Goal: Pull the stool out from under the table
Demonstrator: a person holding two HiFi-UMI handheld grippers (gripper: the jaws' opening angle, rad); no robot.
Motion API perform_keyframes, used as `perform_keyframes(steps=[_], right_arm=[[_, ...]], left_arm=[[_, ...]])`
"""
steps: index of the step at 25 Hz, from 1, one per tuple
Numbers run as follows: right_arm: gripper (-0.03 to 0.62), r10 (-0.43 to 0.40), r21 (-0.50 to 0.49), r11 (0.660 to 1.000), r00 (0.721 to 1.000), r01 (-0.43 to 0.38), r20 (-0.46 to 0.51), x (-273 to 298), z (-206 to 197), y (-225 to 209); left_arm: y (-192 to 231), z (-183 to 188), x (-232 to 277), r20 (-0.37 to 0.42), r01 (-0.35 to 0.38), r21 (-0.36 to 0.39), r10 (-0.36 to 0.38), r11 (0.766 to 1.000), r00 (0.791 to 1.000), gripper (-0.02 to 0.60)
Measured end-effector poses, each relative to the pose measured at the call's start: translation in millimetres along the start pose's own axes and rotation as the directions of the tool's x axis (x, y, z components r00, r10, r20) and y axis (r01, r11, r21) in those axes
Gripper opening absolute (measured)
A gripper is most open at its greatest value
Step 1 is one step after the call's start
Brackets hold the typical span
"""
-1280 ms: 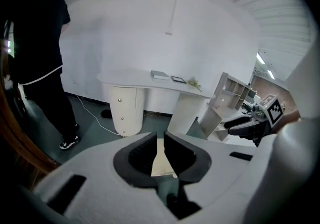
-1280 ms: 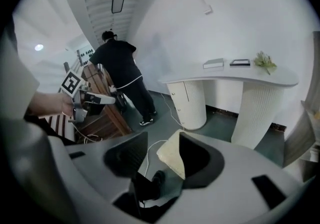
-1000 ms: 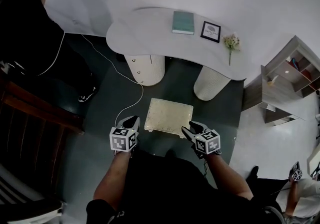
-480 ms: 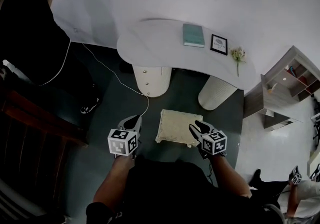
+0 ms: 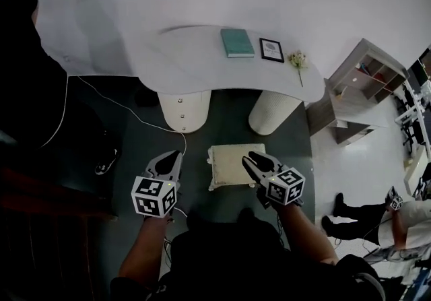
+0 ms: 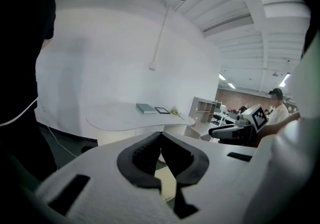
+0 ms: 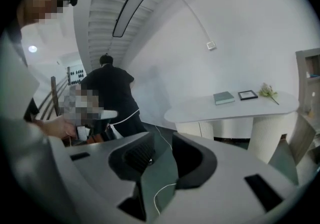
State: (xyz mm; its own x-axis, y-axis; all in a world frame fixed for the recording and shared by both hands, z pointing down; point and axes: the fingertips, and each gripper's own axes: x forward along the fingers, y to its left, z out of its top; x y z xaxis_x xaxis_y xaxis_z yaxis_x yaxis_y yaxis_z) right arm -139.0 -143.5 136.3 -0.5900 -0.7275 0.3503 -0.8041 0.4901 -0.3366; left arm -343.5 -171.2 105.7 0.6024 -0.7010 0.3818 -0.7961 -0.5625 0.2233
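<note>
Head view with both gripper views. No print is reading clearly: the frame (image 5: 271,50) on the table (image 5: 195,57) is carrying a dark emblem too small to make out, and the book (image 5: 237,42) beside it is showing a plain teal cover. A flower (image 5: 297,62) is lying to the right of the frame. Each marker cube (image 5: 154,196) is displaying black-and-white squares only.

The stool (image 5: 232,165), with a pale square top, is standing on the dark floor (image 5: 222,121) in front of the table's two legs, clear of the tabletop and between the grippers.

Both bare forearms (image 5: 145,252) are reaching forward from the body, with the grippers pointing toward the table. The left gripper (image 5: 172,156) is hovering left of the stool, apart from it, beside a white cable (image 5: 135,114); its jaws are pressing together on nothing. The right gripper (image 5: 250,159) is hanging over the stool's right edge, and contact cannot be judged; its jaws are closing to a narrow gap, with only floor and cable showing between them. A shelf (image 5: 357,84) is standing at the right.
</note>
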Motion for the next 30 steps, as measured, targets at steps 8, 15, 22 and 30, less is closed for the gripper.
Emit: perform_keyframes(steps=[8,15,22,30], right_arm=[[0.109,0.001,-0.009,1.0,0.996,-0.001,0.094,-66,34,9],[0.03,-0.082,-0.121,0.988,0.986,0.1,0.143,-142,56,-38],[0.005,-0.088,-0.095,0.99,0.978,0.108,0.191,-194,69,-81],[0.005,0.072,-0.252,0.968,0.946,0.011,0.317,-192,139,-48]], left_arm=[[-48,27,32,0.036,0.121,0.079,-0.124,0.99,0.992,0.005],[-109,42,56,0.025,0.13,0.14,-0.135,0.982,0.991,0.005],[-169,67,76,0.086,0.062,0.223,-0.083,0.973,0.993,0.005],[-216,131,92,0.192,0.062,0.25,-0.112,0.966,0.975,0.005]])
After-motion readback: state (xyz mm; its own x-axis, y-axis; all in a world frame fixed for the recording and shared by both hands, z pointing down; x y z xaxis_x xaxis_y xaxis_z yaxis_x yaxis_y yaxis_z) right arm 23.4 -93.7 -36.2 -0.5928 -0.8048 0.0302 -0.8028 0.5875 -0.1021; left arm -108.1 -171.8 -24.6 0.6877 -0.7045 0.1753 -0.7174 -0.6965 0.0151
